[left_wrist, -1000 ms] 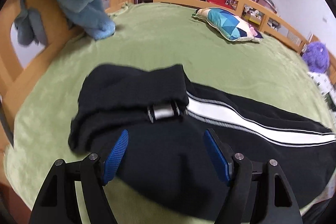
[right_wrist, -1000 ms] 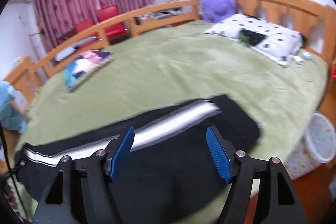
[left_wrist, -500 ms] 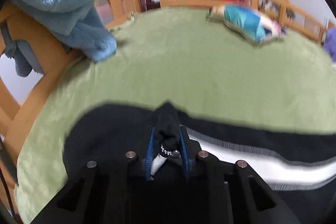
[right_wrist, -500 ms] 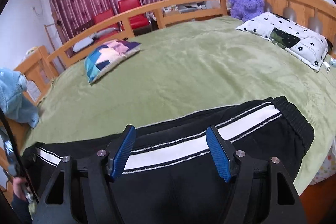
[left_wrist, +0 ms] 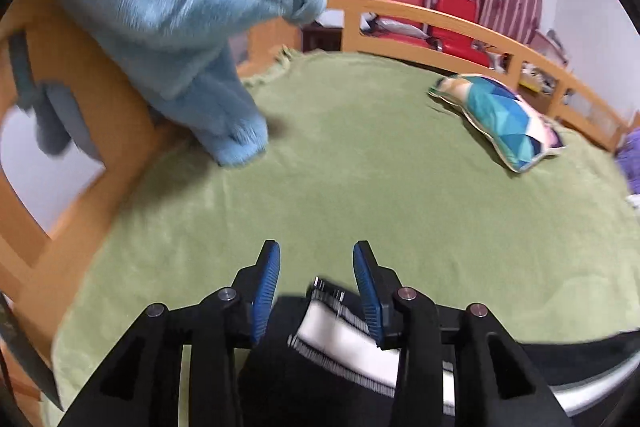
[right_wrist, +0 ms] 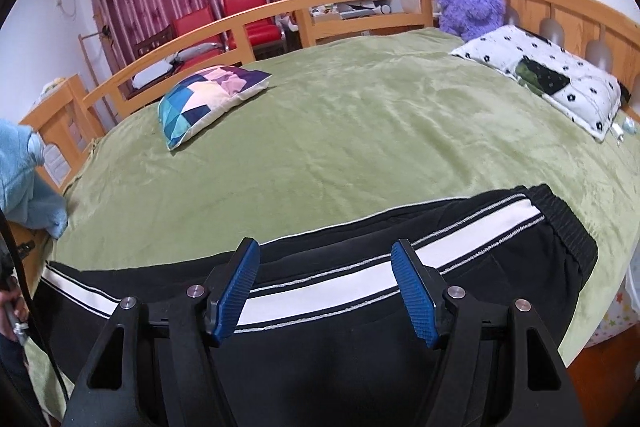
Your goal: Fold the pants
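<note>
Black pants (right_wrist: pixel 360 311) with a white side stripe lie stretched flat along the near edge of the green bed, waistband at the right. My right gripper (right_wrist: pixel 324 251) is open and empty, hovering over the middle of the pants. In the left wrist view the cuff end of the pants (left_wrist: pixel 332 331) lies just below and behind my left gripper (left_wrist: pixel 316 255). The left gripper's jaws stand apart with nothing between them.
A green blanket (right_wrist: pixel 340 123) covers the bed inside a wooden rail (right_wrist: pixel 256 15). A patchwork pillow (right_wrist: pixel 208 99), a white dotted pillow (right_wrist: pixel 552 75) and a purple plush toy (right_wrist: pixel 472 3) lie further back. A blue plush toy (left_wrist: pixel 172 15) hangs on the left rail.
My left gripper was shut on the pants' cuff half a second ago; now it is open and the cuff lies flat below it. The pants went from bunched to stretched out.
</note>
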### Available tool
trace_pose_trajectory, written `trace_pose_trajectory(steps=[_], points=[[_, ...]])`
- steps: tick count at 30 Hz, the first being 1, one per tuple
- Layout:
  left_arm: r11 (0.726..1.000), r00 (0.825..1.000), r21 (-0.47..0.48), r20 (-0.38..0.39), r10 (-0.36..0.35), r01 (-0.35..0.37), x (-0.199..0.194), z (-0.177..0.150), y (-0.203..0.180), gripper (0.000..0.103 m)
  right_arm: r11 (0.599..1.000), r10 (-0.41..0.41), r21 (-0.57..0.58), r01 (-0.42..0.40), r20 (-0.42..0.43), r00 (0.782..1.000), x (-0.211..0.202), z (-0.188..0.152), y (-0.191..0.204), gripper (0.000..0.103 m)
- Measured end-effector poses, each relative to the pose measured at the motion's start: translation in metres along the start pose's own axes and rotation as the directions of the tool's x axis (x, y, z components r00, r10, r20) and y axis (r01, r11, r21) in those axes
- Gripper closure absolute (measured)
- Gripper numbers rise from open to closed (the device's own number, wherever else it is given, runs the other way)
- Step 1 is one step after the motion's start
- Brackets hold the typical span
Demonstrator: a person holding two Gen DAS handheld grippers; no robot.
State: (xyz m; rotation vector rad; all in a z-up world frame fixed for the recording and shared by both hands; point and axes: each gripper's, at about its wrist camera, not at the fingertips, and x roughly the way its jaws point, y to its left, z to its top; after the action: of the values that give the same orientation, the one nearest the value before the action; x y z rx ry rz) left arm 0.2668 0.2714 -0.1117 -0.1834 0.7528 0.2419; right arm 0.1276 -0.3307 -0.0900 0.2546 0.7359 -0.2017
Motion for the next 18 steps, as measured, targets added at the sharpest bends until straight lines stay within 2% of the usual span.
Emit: trace_pose_trajectory(steps=[1, 2, 3, 4, 6, 9, 11, 16, 18], points=[[0.999, 0.999, -0.012, -0.018, -0.050, 0.049, -0.002, -0.005, 0.010, 0.061, 1.000, -0.002, -0.010, 0.002, 0.001, 1.000, -0.001, 0.000, 0.005, 0.035], [0.997, 0.996, -0.019, -0.027, -0.080, 0.080, -0.004, -0.010, 0.015, 0.053, 1.000, -0.002, -0.017, 0.002, 0.001, 1.000, -0.002, 0.000, 0.009, 0.035], [0.990, 0.990, -0.031, -0.035, -0.137, 0.136, -0.008, -0.018, 0.026, 0.046, 1.000, -0.002, -0.021, 0.002, 0.001, 1.000, -0.003, -0.001, 0.012, 0.035], [0.981, 0.981, -0.039, -0.033, -0.192, 0.190, -0.013, -0.027, 0.036, 0.043, 1.000, 0.000, -0.026, 0.000, 0.000, 1.000, -0.003, -0.001, 0.016, 0.035], [0.975, 0.974, -0.033, -0.042, -0.222, 0.220, -0.019, -0.042, 0.046, 0.037, 0.999, -0.006, -0.036, 0.006, -0.003, 1.000, -0.004, -0.002, 0.021, 0.035], [0.977, 0.972, -0.003, -0.094, -0.215, 0.215, -0.015, -0.065, 0.063, 0.035, 0.998, -0.024, -0.056, 0.024, -0.005, 1.000, -0.007, -0.004, 0.026, 0.035], [0.970, 0.961, -0.002, -0.135, -0.240, 0.242, -0.005, -0.078, 0.072, 0.033, 0.997, -0.034, -0.069, 0.034, -0.006, 0.999, -0.009, -0.006, 0.029, 0.035], [0.940, 0.898, -0.045, -0.283, -0.337, 0.338, 0.037, -0.098, 0.077, 0.033, 0.995, -0.062, -0.080, 0.061, -0.011, 0.998, -0.012, -0.010, 0.030, 0.035], [0.935, 0.896, -0.088, -0.267, -0.356, 0.345, 0.047, -0.097, 0.077, 0.033, 0.994, -0.076, -0.075, 0.075, -0.016, 0.997, -0.013, -0.011, 0.028, 0.035]])
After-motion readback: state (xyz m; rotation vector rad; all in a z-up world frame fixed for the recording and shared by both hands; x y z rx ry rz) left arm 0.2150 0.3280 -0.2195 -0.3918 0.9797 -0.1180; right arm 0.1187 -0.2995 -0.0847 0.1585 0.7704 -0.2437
